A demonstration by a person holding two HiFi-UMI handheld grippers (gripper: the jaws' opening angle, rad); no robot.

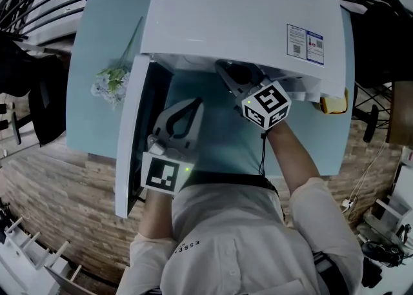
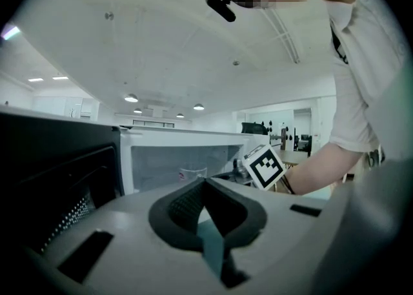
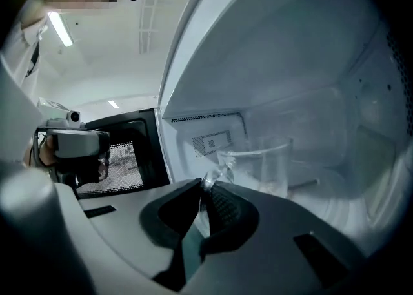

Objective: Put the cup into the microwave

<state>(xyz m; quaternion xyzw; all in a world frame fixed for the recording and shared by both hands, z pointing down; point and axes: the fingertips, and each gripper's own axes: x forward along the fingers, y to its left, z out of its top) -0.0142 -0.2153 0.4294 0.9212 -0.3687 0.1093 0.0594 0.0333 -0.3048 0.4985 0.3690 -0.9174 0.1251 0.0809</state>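
Reaching into the open microwave [image 1: 239,10], the right gripper [image 3: 206,187] has its jaws pinched on the near rim of the clear cup [image 3: 261,161]. The cup is upright and inside the cavity. Its base is hidden behind the gripper body, so contact with the cavity floor cannot be confirmed. The cup sits nearer the cavity's left wall, with open room to its right and behind it, and it touches no wall.

The door [image 1: 129,145] is swung fully out to the left, edge-on in the head view, leaving the mouth of the cavity unobstructed. The left gripper [image 1: 193,105] sits just beside the door's inner face, in front of the opening and outside the cavity. Its jaws are pressed together with nothing between them, and they are well apart from the right gripper.

On the pale blue desk [image 1: 103,35], a small bunch of flowers [image 1: 111,84] lies beyond the door's hinge side. A yellow object [image 1: 335,104] sits at the microwave's right front corner.
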